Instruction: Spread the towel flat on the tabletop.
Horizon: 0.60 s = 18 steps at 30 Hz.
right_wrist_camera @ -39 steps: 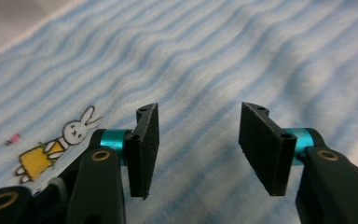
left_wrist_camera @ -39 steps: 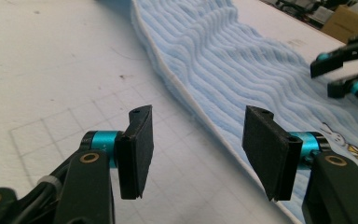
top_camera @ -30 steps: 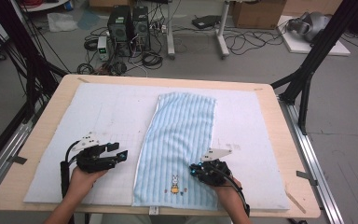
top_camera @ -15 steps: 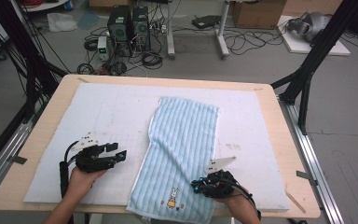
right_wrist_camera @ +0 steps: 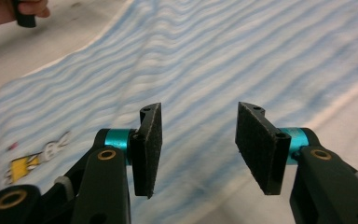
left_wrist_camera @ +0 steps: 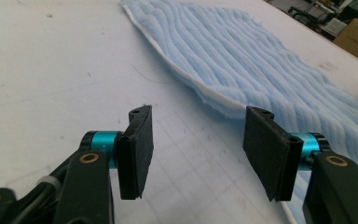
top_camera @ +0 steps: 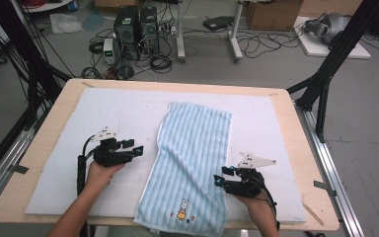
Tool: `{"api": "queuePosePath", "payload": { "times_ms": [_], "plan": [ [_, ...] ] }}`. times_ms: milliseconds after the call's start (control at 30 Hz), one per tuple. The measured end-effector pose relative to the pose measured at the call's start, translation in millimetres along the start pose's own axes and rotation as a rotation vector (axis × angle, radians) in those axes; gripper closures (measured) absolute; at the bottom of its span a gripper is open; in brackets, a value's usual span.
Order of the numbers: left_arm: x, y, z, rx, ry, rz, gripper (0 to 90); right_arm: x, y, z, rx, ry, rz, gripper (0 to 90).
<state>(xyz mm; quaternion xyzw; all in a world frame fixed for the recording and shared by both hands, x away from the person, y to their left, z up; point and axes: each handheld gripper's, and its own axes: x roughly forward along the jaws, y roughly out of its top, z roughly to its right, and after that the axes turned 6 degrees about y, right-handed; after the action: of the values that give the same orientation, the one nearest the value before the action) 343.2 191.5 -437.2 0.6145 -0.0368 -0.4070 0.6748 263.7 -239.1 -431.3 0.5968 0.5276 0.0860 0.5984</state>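
Right claw (top_camera: 223,177) just opened, dropping the towel (top_camera: 192,163); left claw (top_camera: 137,149) spread too. Soft, floppy, so I'd pinch corners.

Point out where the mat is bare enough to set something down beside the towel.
Bare mat lies left of the striped towel, beyond the left gripper, and right of it, beyond the right gripper. Crowded: the near edge, where the towel overhangs between both hands.
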Motion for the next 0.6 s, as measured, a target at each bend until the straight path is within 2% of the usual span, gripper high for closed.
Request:
{"api": "queuePosePath", "payload": {
  "times_ms": [133,267,333,400,500,600],
  "plan": [
    [14.2,14.3,2.3,0.019,0.007,0.002,38.8,-0.1,5.2,11.0,0.017,-0.036,0.016,43.3],
    [30.2,29.9,-1.4,-0.001,0.017,0.031,29.4,4.6,12.1,21.2,0.017,-0.073,0.009,39.0],
    [41.7,37.0,-6.0,-0.01,0.034,0.005,24.1,6.8,14.4,25.0,0.016,-0.084,0.003,38.1],
    [54.9,43.7,-8.9,-0.019,0.05,-0.025,23.2,8.2,16.6,28.3,0.005,-0.095,-0.006,38.1],
    [75.4,53.4,-10.7,-0.002,0.043,-0.061,23.4,9.0,18.7,32.3,-0.001,-0.104,-0.01,38.2],
    [98.0,62.0,-8.7,0.025,0.041,-0.1,28.5,9.1,20.4,34.9,0.0,-0.107,-0.011,38.1]
  ]
}}
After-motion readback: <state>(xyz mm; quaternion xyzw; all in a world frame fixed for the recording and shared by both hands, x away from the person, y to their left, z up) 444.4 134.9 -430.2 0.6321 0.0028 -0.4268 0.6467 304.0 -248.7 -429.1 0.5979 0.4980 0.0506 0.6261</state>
